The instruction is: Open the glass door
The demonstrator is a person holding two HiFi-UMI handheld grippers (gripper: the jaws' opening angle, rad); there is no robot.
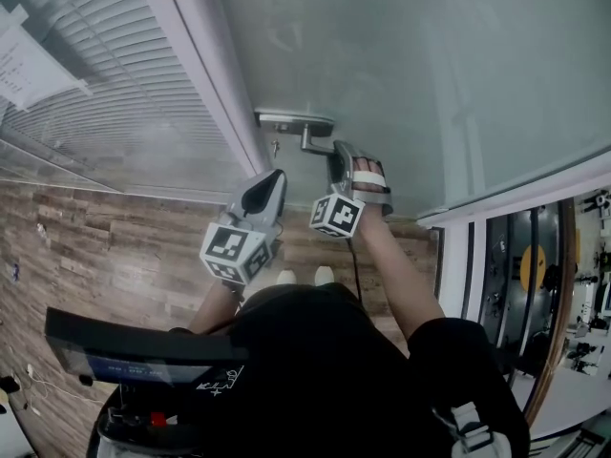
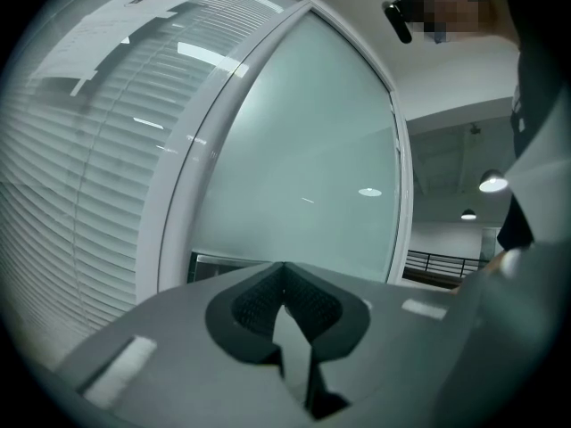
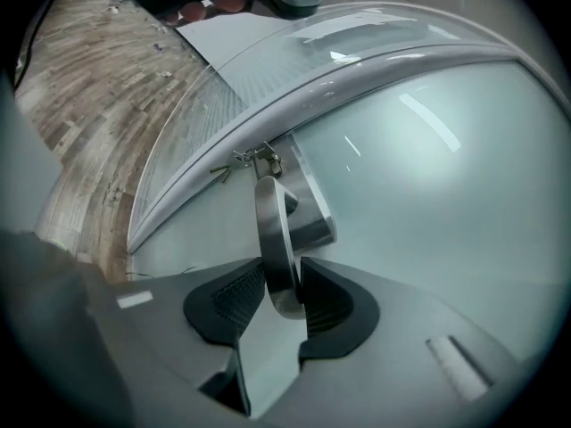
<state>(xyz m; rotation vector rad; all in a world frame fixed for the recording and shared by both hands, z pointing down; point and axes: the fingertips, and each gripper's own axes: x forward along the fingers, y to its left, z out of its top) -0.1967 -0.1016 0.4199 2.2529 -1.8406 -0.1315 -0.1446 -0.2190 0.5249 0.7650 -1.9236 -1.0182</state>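
Note:
The frosted glass door (image 1: 430, 84) fills the head view, with a silver lever handle (image 1: 307, 136) near its left edge. My right gripper (image 1: 338, 153) reaches to the handle's free end. In the right gripper view the lever (image 3: 271, 230) runs between the two dark pads, and the gripper (image 3: 284, 285) is shut on it. A small bunch of keys (image 3: 243, 161) hangs in the lock beside the handle. My left gripper (image 1: 273, 181) hovers left of the handle, apart from it. In the left gripper view it (image 2: 285, 271) is shut with nothing between its pads, facing the glass (image 2: 303, 168).
A white door frame (image 1: 205, 74) stands left of the glass, with slatted blinds (image 1: 115, 103) and a pinned sheet of paper (image 1: 24, 65) beyond it. Wood-pattern floor (image 1: 95, 246) lies below. A white frame and a dark panel (image 1: 516, 256) stand at the right.

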